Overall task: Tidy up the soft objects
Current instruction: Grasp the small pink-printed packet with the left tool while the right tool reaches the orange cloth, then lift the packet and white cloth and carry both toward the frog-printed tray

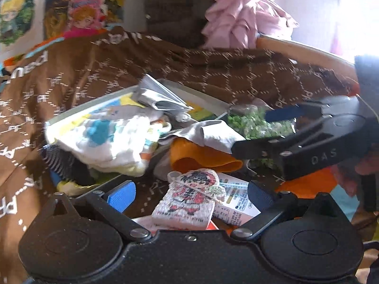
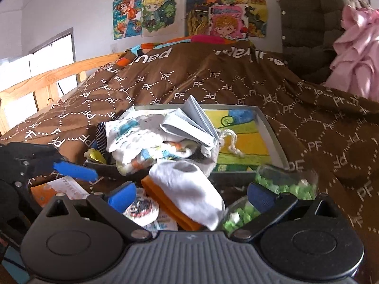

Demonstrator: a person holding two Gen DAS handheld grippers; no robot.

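A shallow grey tray [image 2: 270,127] with a yellow-green picture bottom lies on the brown bed cover and holds a pile of soft things: white printed cloths [image 1: 106,137] [image 2: 132,132], a folded grey cloth [image 2: 189,120] and a drawstring pouch. A white and orange sock [image 2: 189,196] [image 1: 201,156] lies in front of the tray, between my right gripper's open fingers. My right gripper [image 2: 190,197] is open over it; it shows in the left wrist view [image 1: 251,132]. My left gripper [image 1: 190,194] is open over a cartoon-figure sponge [image 1: 189,201].
A clear bag of green pieces [image 2: 284,184] [image 1: 260,123] lies right of the sock. Printed packets [image 1: 236,203] lie by the sponge. Brown patterned cover [image 2: 213,80] spreads around. Wooden bed rail [image 2: 47,78] at left; pink garment [image 2: 355,54] and dark coat hang at right.
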